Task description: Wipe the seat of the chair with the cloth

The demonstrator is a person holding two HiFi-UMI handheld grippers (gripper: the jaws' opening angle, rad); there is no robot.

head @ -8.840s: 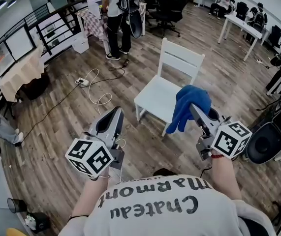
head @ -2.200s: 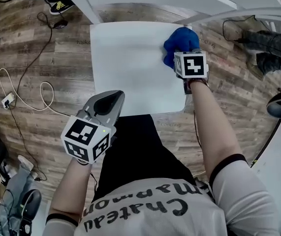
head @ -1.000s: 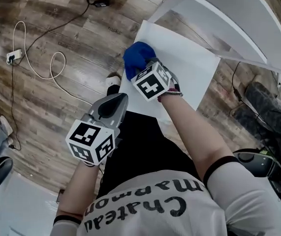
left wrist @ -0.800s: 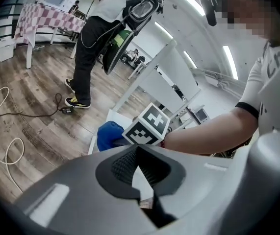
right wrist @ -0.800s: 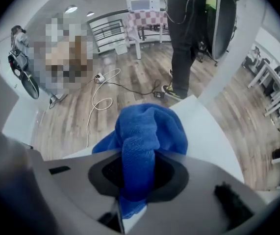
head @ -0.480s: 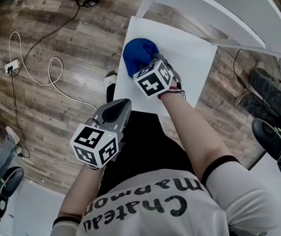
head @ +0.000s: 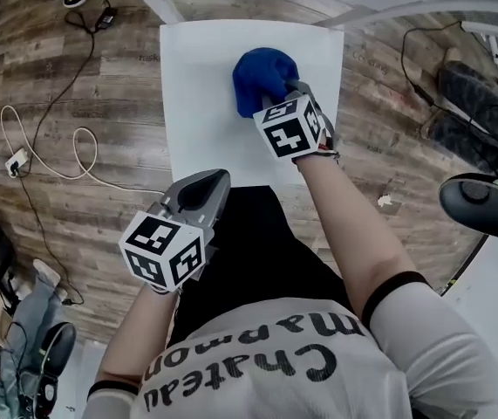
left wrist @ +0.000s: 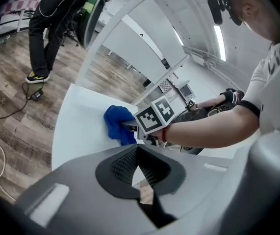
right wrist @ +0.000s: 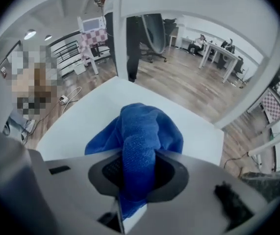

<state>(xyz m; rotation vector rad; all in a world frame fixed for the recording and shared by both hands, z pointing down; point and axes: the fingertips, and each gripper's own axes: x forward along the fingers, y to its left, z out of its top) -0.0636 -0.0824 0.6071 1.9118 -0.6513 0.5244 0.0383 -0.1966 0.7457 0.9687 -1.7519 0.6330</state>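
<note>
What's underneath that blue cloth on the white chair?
The blue cloth, clamped in the right tool, rests on the white chair seat. The patch directly beneath the cloth is covered, so whether it is clean cannot be seen.

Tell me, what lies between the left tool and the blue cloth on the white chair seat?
Only bare white chair seat separates the left tool from the blue cloth; the head view shows this.
</note>
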